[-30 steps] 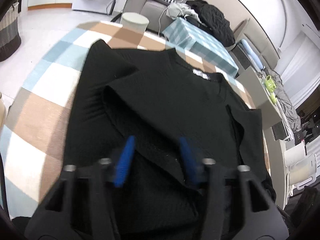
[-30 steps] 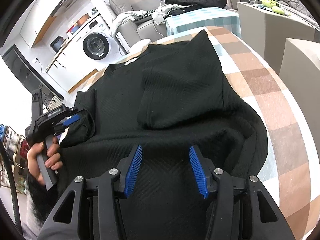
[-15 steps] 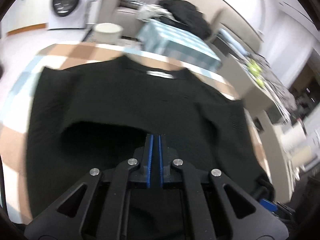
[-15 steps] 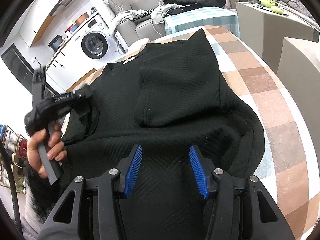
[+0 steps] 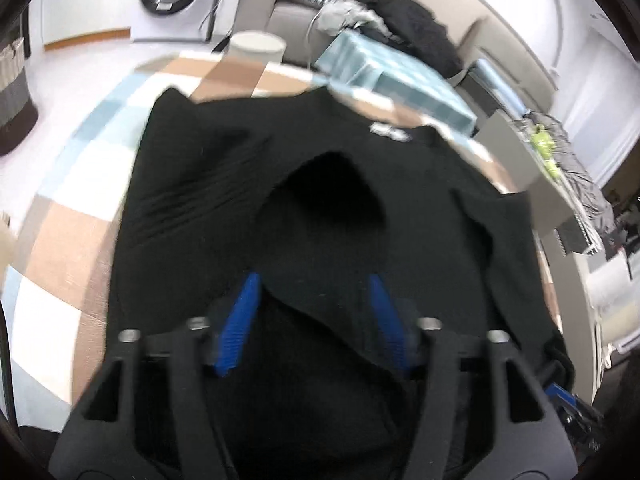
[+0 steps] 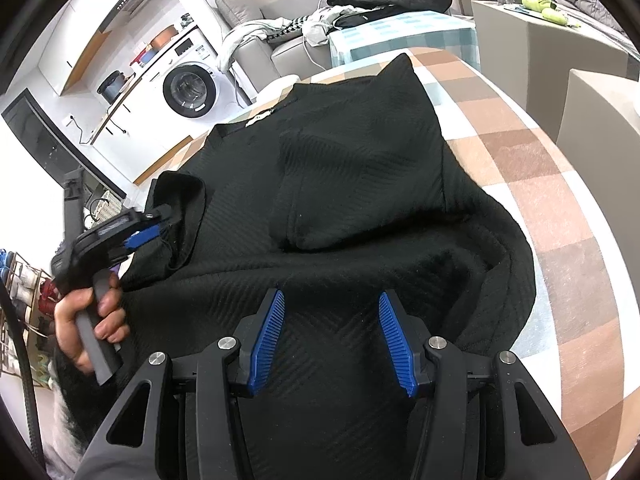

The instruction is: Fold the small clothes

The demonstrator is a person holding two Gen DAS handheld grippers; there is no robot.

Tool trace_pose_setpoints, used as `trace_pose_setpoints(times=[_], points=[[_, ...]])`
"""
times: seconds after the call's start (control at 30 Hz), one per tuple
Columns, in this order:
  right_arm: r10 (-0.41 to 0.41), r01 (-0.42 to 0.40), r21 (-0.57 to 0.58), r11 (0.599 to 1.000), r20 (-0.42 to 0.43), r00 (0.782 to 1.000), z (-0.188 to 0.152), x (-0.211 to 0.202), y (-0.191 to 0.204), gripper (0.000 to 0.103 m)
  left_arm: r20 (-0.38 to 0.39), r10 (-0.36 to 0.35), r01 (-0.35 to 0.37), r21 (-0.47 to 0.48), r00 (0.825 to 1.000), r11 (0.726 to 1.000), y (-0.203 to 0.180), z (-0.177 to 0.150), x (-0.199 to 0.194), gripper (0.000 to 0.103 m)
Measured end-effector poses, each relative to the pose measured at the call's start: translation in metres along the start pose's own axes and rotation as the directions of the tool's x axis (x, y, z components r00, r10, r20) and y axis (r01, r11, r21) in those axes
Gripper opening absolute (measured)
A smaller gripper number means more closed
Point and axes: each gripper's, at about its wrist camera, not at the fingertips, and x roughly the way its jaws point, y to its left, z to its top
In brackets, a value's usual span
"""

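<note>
While one black top [image 6: 360,184] lies on checked cloth [image 6: 560,240], two tongs: left tongs [image 5: 312,320] opening, right tongs [image 6: 332,336] released.

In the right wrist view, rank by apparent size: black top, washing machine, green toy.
1. black top, fills most of the frame
2. washing machine
3. green toy
The top's nearness exaggerates its size.

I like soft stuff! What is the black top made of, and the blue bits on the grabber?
The black top looks like thick, matte knitted fabric: a raised zigzag weave shows, and it drapes in soft folds. The blue pads on the right gripper seem to be ribbed rubber or plastic; fine ridges show, but which one is unclear.
</note>
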Motion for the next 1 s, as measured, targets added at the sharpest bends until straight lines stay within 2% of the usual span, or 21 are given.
trace_pose_setpoints(times=[0.1, 0.13, 0.33, 0.53, 0.57, 0.63, 0.67, 0.73, 0.8, 0.87, 0.9, 0.93, 0.97, 1.0], points=[[-0.007, 0.007, 0.002, 1.000, -0.003, 1.000, 0.000, -0.001, -0.002, 0.051, 0.009, 0.034, -0.035, 0.016, 0.999, 0.999, -0.004, 0.003, 0.006, 0.032], [-0.008, 0.008, 0.004, 1.000, -0.002, 1.000, -0.001, -0.002, -0.002, 0.051, 0.004, 0.041, -0.041, 0.017, 0.999, 0.999, -0.004, 0.003, 0.007, 0.026], [-0.012, 0.012, 0.014, 1.000, 0.003, 1.000, 0.000, -0.002, -0.005, 0.051, 0.022, 0.002, -0.001, -0.070, 1.000, 0.998, 0.014, 0.000, -0.007, 0.026], [-0.008, 0.008, 0.010, 1.000, -0.002, 1.000, -0.001, 0.001, -0.002, 0.051, 0.009, 0.012, -0.012, -0.082, 1.000, 0.997, 0.015, 0.002, 0.003, 0.027], [-0.007, 0.007, 0.010, 1.000, -0.002, 1.000, -0.001, 0.000, -0.003, 0.051, 0.024, 0.013, -0.011, -0.072, 1.000, 0.997, 0.011, 0.004, 0.006, 0.021], [-0.013, 0.013, 0.012, 1.000, 0.001, 1.000, -0.001, -0.002, -0.003, 0.051, -0.002, -0.018, 0.018, -0.035, 1.000, 0.999, -0.003, 0.010, 0.017, 0.011], [-0.016, 0.016, 0.013, 1.000, 0.003, 1.000, -0.001, -0.003, -0.003, 0.051, -0.009, -0.085, 0.085, -0.014, 0.996, 0.996, -0.016, 0.012, 0.020, 0.011], [-0.024, 0.023, 0.016, 1.000, 0.007, 1.000, -0.001, -0.005, -0.004, 0.051, -0.016, -0.153, 0.154, 0.036, 0.988, 0.987, -0.036, 0.013, 0.017, 0.012], [-0.030, 0.029, 0.020, 0.999, 0.011, 1.000, -0.001, -0.007, -0.005, 0.051, -0.014, -0.179, 0.179, 0.101, 0.984, 0.979, -0.056, 0.011, 0.008, 0.015], [-0.031, 0.030, 0.021, 0.999, 0.019, 0.999, -0.001, -0.010, -0.005, 0.051, -0.008, -0.164, 0.163, 0.142, 0.986, 0.976, -0.061, 0.007, -0.001, 0.026], [-0.031, 0.031, 0.019, 0.999, 0.022, 0.999, -0.001, -0.011, -0.005, 0.051, -0.002, -0.138, 0.137, 0.146, 0.990, 0.980, -0.059, 0.006, -0.005, 0.032], [-0.031, 0.031, 0.016, 0.999, 0.024, 0.999, -0.001, -0.013, -0.005, 0.051, 0.008, -0.116, 0.113, 0.135, 0.993, 0.984, -0.053, 0.004, -0.011, 0.042], [-0.030, 0.030, 0.015, 0.999, 0.028, 0.999, -0.002, -0.014, -0.005, 0.051, 0.018, -0.101, 0.099, 0.122, 0.995, 0.988, -0.047, 0.002, -0.015, 0.049], [-0.028, 0.028, 0.014, 1.000, 0.031, 0.999, -0.002, -0.016, -0.006, 0.051, 0.029, -0.081, 0.077, 0.103, 0.996, 0.992, -0.038, 0.000, -0.021, 0.050]])
